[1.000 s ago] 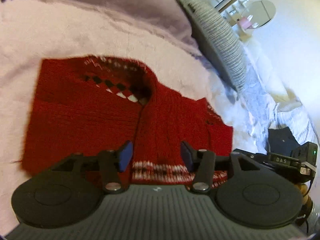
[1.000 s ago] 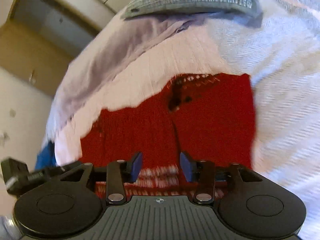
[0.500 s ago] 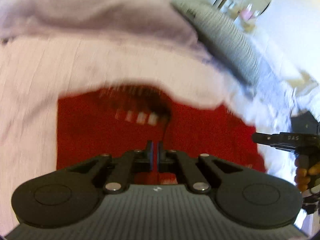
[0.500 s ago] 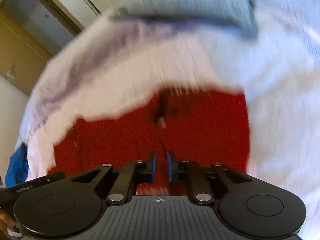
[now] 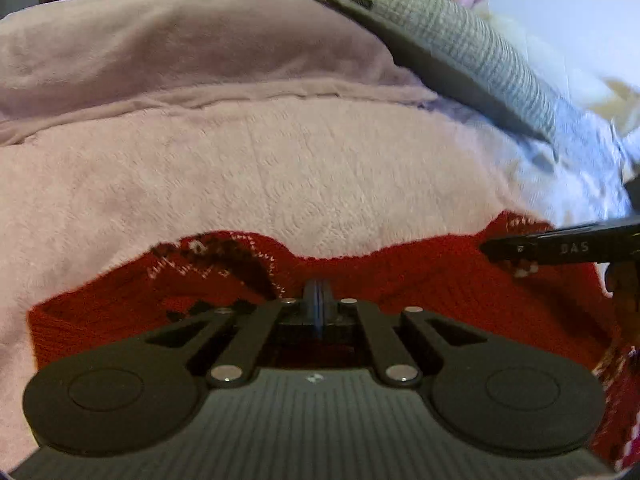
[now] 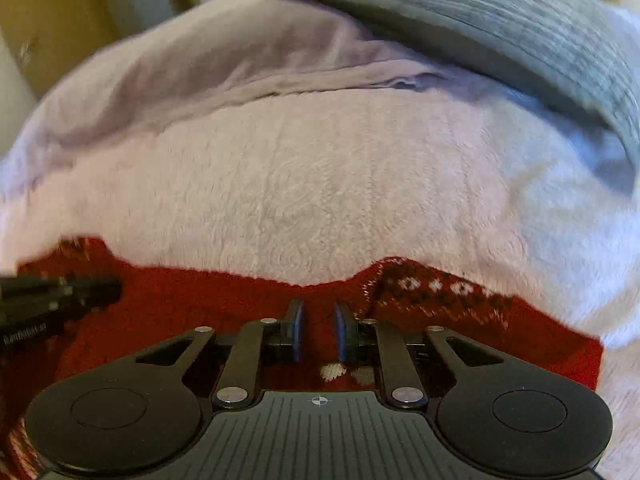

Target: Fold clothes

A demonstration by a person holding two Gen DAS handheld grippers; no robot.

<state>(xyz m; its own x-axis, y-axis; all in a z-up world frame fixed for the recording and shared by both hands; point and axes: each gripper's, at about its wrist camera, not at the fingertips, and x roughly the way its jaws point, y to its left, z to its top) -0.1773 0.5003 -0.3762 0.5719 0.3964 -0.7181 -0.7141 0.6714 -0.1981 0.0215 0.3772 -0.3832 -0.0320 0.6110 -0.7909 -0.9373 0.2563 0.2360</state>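
I have the left gripper [image 5: 318,300] clenched and the right gripper [image 6: 318,332] slightly parted on the red sweater's [image 5: 420,280] hem, keeping the folding edge level across the bed's pink blanket [image 5: 280,168].

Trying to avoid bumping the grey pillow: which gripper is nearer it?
Right. The right gripper holds the red sweater on the side toward the grey pillow; the left gripper holds it farther to the left, away from it.

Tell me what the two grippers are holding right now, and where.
Both pinch the red sweater by its patterned bottom hem: left gripper left of centre, right gripper further right.
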